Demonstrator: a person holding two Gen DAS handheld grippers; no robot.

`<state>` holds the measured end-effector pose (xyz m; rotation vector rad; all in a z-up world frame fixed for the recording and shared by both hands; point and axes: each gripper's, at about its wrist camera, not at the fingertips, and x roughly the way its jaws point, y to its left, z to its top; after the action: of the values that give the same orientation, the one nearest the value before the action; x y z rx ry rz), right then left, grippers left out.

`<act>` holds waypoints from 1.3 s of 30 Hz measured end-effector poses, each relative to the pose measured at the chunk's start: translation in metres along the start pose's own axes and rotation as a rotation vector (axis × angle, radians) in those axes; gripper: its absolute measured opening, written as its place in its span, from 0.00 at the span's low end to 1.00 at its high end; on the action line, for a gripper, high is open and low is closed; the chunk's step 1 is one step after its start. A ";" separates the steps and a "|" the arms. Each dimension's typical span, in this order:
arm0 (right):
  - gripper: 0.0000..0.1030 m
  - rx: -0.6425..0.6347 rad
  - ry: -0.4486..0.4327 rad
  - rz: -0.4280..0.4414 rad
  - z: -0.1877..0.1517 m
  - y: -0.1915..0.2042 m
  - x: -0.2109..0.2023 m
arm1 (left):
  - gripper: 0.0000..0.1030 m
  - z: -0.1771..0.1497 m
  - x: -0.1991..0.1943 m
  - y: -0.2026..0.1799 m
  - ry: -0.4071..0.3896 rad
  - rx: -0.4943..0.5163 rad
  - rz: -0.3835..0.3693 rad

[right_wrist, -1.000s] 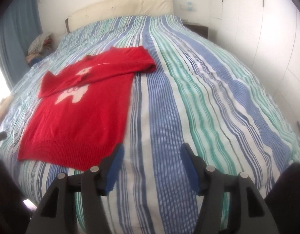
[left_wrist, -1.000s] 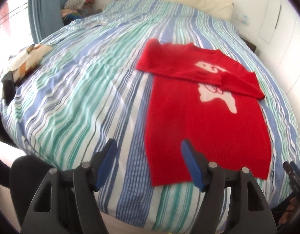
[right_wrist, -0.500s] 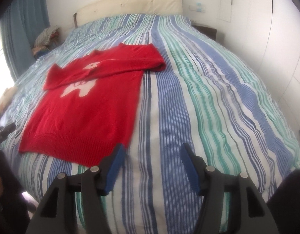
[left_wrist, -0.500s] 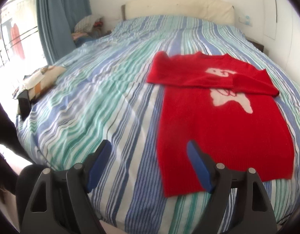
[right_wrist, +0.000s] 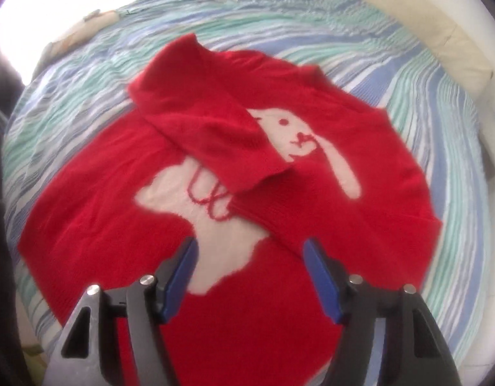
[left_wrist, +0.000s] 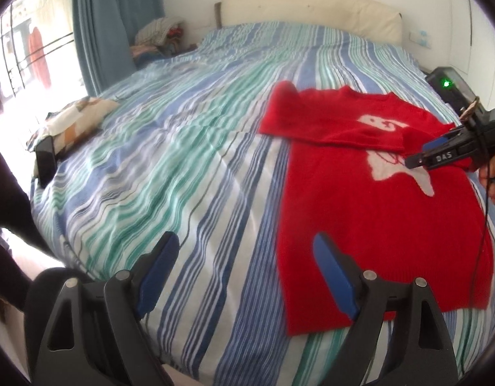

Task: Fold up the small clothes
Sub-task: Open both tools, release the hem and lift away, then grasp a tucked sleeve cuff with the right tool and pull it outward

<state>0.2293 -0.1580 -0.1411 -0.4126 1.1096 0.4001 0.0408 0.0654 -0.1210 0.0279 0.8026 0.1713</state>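
A red sweater (left_wrist: 369, 199) with a white animal figure lies flat on the striped bedspread (left_wrist: 183, 148), both sleeves folded across its chest. My left gripper (left_wrist: 244, 267) is open and empty, above the bed near the sweater's lower left corner. My right gripper (right_wrist: 250, 267) is open and empty, hovering over the sweater (right_wrist: 241, 173) above the white figure and the folded sleeve cuffs. The right gripper also shows in the left wrist view (left_wrist: 440, 154), reaching in from the right over the sweater's chest.
A patterned cushion (left_wrist: 73, 122) and a dark phone-like object (left_wrist: 44, 160) lie at the bed's left edge. A cream headboard (left_wrist: 312, 9) and a blue curtain (left_wrist: 115, 22) stand behind. A dark box with a green light (left_wrist: 450, 87) sits at the right.
My right gripper has swung from beside the sweater to above its chest, facing the folded sleeves. My left gripper shifted slightly, staying near the lower left corner. Both stay open.
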 end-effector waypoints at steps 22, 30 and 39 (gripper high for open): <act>0.08 1.060 -0.214 -0.225 -0.263 -0.307 -0.113 | 0.84 -0.009 0.013 -0.013 0.059 0.033 0.013; 0.08 1.423 -0.345 -0.090 -0.355 -0.315 -0.095 | 0.84 -0.014 0.018 -0.012 0.076 0.063 0.055; 0.20 1.450 -0.378 -0.004 -0.361 -0.318 -0.081 | 0.84 -0.017 0.021 -0.014 0.092 0.067 0.060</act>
<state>0.0800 -0.6217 -0.1682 0.9066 0.7782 -0.3701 0.0445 0.0546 -0.1490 0.1076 0.8998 0.2038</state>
